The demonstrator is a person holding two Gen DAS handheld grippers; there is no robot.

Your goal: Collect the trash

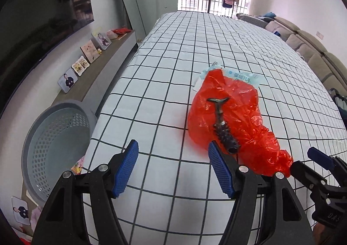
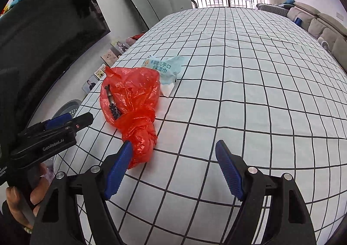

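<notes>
A crumpled red plastic bag (image 1: 245, 115) (image 2: 134, 93) lies on the checked bed cover. A dark, knobbly stalk-like scrap (image 1: 223, 130) (image 2: 112, 105) rests on the bag. A pale blue wet-wipe packet (image 1: 236, 75) (image 2: 164, 68) lies just behind the bag. My left gripper (image 1: 173, 144) is open and empty, its right pad close to the scrap's near end. My right gripper (image 2: 173, 144) is also open and empty, and its left pad sits by the bag's knotted end. Each wrist view catches the other gripper at its edge: the right gripper (image 1: 308, 161), the left gripper (image 2: 73, 120).
A grey perforated basket (image 1: 56, 149) (image 2: 69, 108) stands on the floor left of the bed. A low shelf with photo frames (image 1: 86, 65) and a dark TV screen (image 2: 49, 34) line the left wall. A sofa (image 1: 314, 54) runs along the right. A hand (image 2: 17, 201) holds the left gripper.
</notes>
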